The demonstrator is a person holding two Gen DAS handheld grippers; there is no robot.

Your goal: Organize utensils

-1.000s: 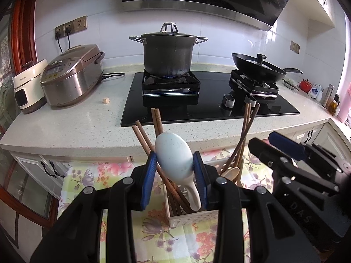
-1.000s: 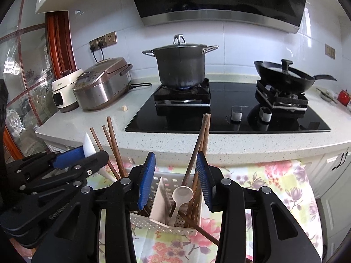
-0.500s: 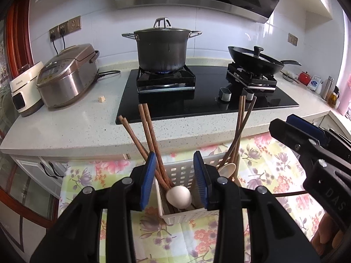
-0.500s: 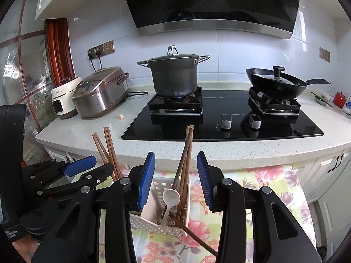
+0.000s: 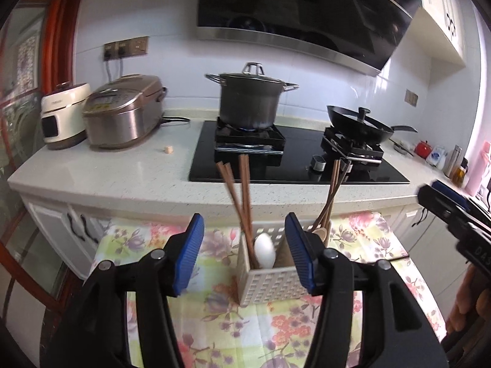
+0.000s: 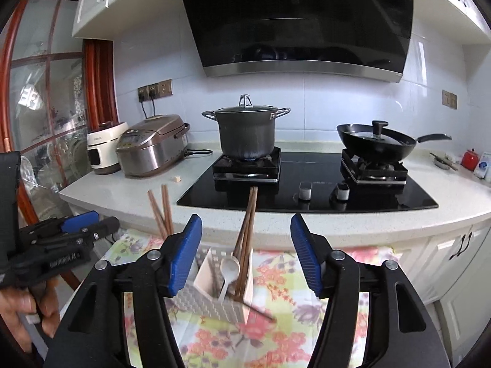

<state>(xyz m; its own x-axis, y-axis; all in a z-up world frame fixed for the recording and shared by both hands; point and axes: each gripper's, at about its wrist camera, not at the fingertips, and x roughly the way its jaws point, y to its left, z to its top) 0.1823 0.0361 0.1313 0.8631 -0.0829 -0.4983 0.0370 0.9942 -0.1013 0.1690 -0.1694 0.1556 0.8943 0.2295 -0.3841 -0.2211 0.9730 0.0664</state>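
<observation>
Standing on a floral cloth (image 5: pixel 214 331) near the counter (image 5: pixel 122 174), the white utensil holder (image 5: pixel 273 285) carries chopsticks (image 5: pixel 242 202) and a white spoon (image 5: pixel 264 250) at left, more chopsticks (image 6: pixel 247 230) and a small spoon (image 6: pixel 229 268) at right. Left gripper (image 5: pixel 244 253): fingers opening, holding nothing. Right gripper (image 6: pixel 246 253): fingers opening, likewise holding nothing.

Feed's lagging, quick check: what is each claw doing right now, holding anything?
Left claw: opening, empty; white spoon sits in the utensil caddy.
Right claw: opening, empty.
</observation>
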